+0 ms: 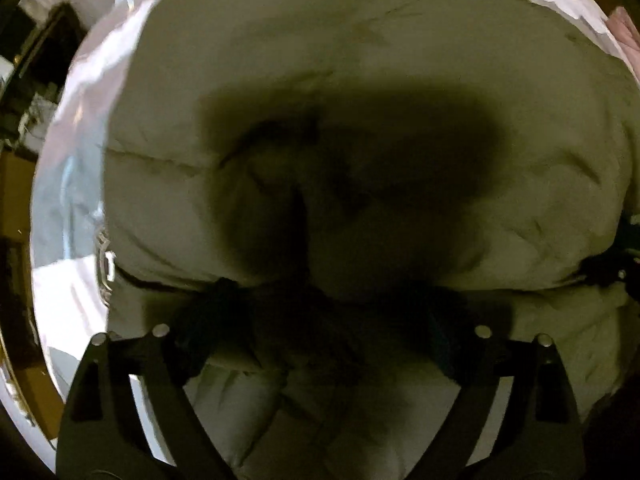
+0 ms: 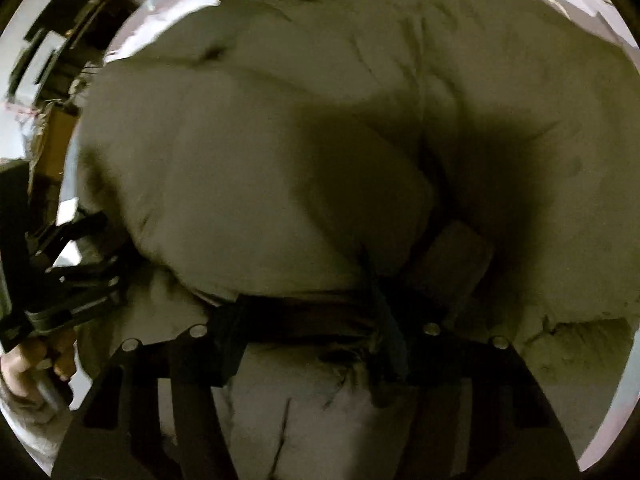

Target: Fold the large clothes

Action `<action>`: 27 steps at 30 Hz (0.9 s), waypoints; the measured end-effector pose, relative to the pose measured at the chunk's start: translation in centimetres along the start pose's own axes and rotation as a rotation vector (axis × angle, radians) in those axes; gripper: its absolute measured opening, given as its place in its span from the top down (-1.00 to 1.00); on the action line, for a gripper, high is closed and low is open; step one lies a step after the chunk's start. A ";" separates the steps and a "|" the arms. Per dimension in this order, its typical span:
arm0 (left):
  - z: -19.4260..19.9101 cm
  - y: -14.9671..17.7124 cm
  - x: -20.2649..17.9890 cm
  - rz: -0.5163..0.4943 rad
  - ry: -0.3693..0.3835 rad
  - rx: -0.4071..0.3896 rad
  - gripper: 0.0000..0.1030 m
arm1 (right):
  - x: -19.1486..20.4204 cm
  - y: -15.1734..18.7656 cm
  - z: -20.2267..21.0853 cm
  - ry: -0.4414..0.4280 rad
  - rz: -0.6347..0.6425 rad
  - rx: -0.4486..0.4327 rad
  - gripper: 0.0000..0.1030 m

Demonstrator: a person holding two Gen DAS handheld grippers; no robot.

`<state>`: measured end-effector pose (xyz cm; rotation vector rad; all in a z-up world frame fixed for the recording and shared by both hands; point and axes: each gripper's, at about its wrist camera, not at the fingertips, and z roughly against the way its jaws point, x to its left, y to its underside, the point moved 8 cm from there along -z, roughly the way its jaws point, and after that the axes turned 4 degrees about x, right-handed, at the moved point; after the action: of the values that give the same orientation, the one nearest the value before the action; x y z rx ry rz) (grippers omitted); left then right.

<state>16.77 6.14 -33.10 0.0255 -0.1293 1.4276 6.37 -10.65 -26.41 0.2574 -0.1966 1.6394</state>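
Left wrist view looks down on a puffy olive-grey quilted jacket (image 1: 360, 60) that fills nearly the whole frame, lying on a pale sheet (image 1: 76, 184) whose bare strip curves down the left side. The left gripper (image 1: 320, 312) sits at the bottom centre, its two dark fingers (image 1: 224, 300) spread wide apart, and a folded edge of the jacket runs across the frame right at their tips, with padded cloth bulging both above that edge and below it between the finger arms. Heavy shadow covers the tips, so whether cloth is pinched there cannot be told; the fingers stand released. At the right edge of this frame part of the other gripper touches the same fold.

Right wrist view shows the jacket (image 2: 260, 168) again, a thick rounded fold rising in the centre and a seam valley running down the right half. The right gripper (image 2: 316, 332) is at the bottom centre with its fingers (image 2: 228, 328) also parted, the lower rim of the fold lying across their tips and more jacket spreading beneath them. At the left edge the left gripper (image 2: 80, 280) appears, held by the person's left hand (image 2: 36, 356), its tips touching the jacket's side.
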 end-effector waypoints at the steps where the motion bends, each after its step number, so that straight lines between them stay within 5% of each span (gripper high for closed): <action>1: -0.1 -0.1 0.0 0.000 -0.003 0.004 -0.80 | 0.1 0.0 -0.2 0.014 0.008 -0.002 -0.13; 6: 1.6 -0.5 -0.1 -0.016 -0.033 -0.029 -0.79 | 0.4 0.1 1.7 -0.006 -0.016 0.002 -0.15; 11: 3.9 -0.5 1.7 0.079 0.032 -0.059 -0.79 | 0.2 1.0 5.0 -0.044 -0.018 -0.010 -0.16; 16: 1.9 -0.2 3.4 0.117 -0.051 0.002 -0.79 | -0.3 1.5 2.5 0.000 0.003 0.060 -0.16; 19: -0.4 0.2 4.3 0.140 -0.036 0.062 -0.90 | -0.6 1.7 0.6 0.024 0.005 0.086 -0.19; 27: 2.6 -0.5 6.1 0.173 -0.037 -0.010 -0.91 | 0.1 1.3 3.3 -0.038 -0.029 0.081 -0.33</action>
<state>17.94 11.84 -29.89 0.0334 -0.1721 1.6000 5.22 -11.59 -23.19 0.3521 -0.1548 1.6167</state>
